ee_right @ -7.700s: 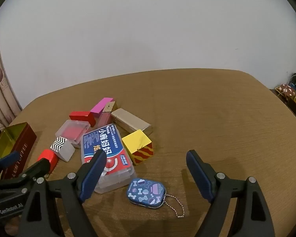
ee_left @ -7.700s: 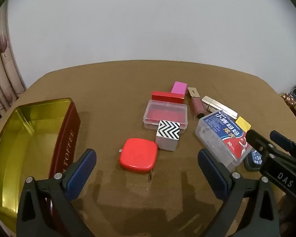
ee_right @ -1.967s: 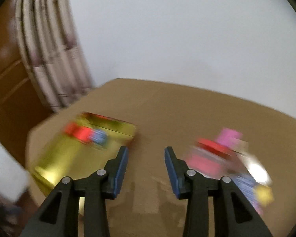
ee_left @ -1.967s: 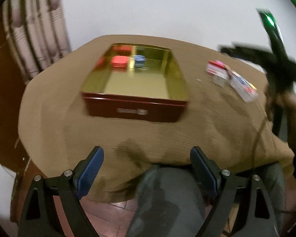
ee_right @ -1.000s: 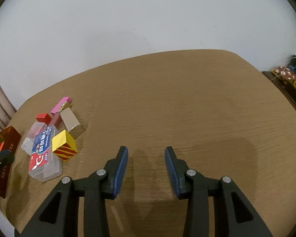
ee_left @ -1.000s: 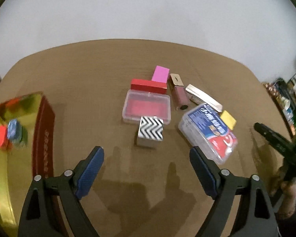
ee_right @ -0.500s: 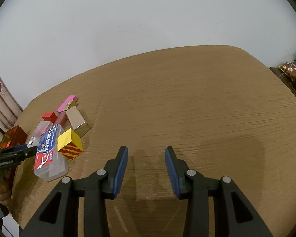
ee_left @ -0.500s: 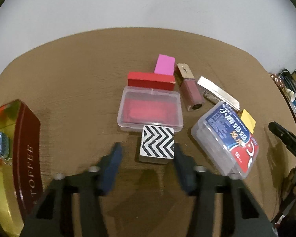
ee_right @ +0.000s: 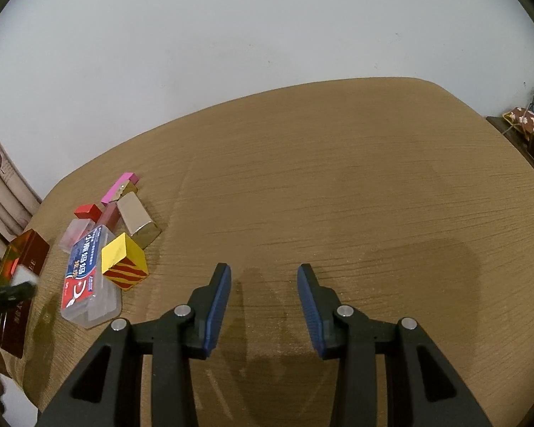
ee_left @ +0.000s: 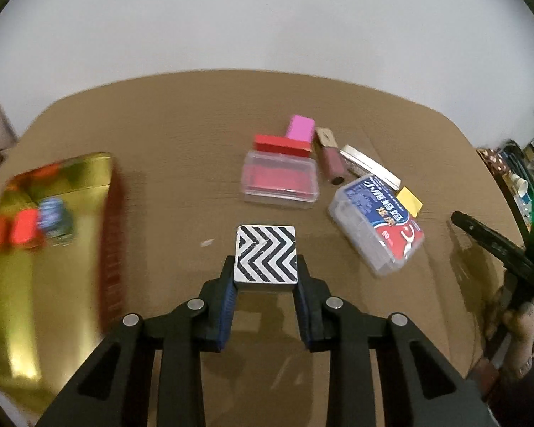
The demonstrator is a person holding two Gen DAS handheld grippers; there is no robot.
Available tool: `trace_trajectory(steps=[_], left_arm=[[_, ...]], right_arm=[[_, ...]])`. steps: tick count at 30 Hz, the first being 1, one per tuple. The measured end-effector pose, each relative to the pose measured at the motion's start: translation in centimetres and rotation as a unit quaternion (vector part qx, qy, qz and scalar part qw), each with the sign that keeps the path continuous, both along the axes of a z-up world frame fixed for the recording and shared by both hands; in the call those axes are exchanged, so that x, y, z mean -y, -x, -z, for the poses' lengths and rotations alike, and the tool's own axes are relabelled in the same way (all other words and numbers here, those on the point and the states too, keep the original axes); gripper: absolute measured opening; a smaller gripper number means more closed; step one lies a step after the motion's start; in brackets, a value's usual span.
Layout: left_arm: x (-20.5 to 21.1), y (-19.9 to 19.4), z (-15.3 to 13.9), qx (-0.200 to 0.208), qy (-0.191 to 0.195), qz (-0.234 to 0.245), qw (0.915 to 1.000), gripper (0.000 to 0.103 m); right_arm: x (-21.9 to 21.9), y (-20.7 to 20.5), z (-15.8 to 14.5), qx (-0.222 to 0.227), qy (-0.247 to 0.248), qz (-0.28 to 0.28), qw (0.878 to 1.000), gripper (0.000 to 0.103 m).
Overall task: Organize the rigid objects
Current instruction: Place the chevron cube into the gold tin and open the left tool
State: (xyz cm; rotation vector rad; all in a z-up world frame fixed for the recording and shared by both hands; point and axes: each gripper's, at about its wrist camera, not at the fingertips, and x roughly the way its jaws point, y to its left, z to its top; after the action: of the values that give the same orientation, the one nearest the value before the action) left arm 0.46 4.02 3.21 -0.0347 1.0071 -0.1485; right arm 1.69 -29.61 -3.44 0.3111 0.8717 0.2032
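My left gripper (ee_left: 266,277) is shut on the black-and-white zigzag cube (ee_left: 266,253) and holds it above the table. The gold toffee tin (ee_left: 50,235) lies to its left, blurred, with a red case (ee_left: 23,227) and a blue patterned case (ee_left: 55,217) inside. Beyond the cube lie a clear box with red content (ee_left: 280,183), a red block (ee_left: 281,145), a pink block (ee_left: 299,127), a lip gloss tube (ee_left: 330,158), a silver bar (ee_left: 370,167), a floss-pick box (ee_left: 377,220) and a yellow cube (ee_left: 409,201). My right gripper (ee_right: 263,284) is open and empty over bare table, right of the yellow cube (ee_right: 124,261).
The right gripper's body (ee_left: 498,249) and the hand holding it show at the right edge of the left wrist view. The table's right edge meets a cluttered shelf (ee_right: 527,124). A curtain (ee_right: 0,195) hangs at the far left.
My left gripper closed on the zigzag cube, lifted it and carried it left, away from the clear box; the tin is now closer. My right gripper moved little.
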Motion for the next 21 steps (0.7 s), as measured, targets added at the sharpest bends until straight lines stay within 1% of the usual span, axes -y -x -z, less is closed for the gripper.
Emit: trace_trajectory(steps=[2, 3, 7, 9, 12, 14, 17, 19, 21], left_arm=[[-2.4, 1.1, -1.7, 0.003, 0.006, -0.016, 0.9999, 0.026], [-3.7, 1.5, -2.5, 0.002, 0.003, -0.025, 0.9997, 0.026], [-8.6, 1.6, -4.2, 0.001, -0.036, -0.065, 0.9972, 0.026], [-10.6, 0.8, -3.9, -0.013, -0.050, -0.075, 0.9958, 0.026], [-12.7, -0.7, -2.6, -0.040, -0.046, -0.087, 0.9943, 0.026], [-13.1, -2.2, -1.5, -0.049, -0.051, -0.100, 0.9925, 0.026], [-13.2, -4.6, -0.1, -0.049, -0.050, -0.111, 0.9914, 0.026], [-13.2, -6.2, 0.6, -0.052, -0.040, -0.114, 0.9913, 0.026], [-13.2, -7.3, 1.3, -0.058, -0.042, -0.115, 0.9908, 0.026]], right_arm=[[-0.1, -0.1, 0.0, -0.001, 0.003, -0.001, 1.000, 0.040], [-0.1, -0.2, 0.0, -0.002, 0.005, -0.001, 1.000, 0.040], [-0.3, -0.2, 0.0, -0.003, 0.012, -0.002, 1.000, 0.040], [-0.4, -0.3, 0.0, -0.001, 0.013, -0.004, 1.000, 0.040], [-0.6, -0.3, 0.1, -0.001, 0.016, -0.004, 1.000, 0.040], [-0.6, -0.4, 0.2, -0.002, 0.017, -0.005, 1.000, 0.040], [-0.7, -0.4, 0.2, -0.004, 0.017, -0.004, 1.000, 0.040], [-0.8, -0.4, 0.1, -0.005, 0.016, -0.005, 1.000, 0.043], [-0.9, -0.4, 0.2, -0.006, 0.017, -0.008, 1.000, 0.045]])
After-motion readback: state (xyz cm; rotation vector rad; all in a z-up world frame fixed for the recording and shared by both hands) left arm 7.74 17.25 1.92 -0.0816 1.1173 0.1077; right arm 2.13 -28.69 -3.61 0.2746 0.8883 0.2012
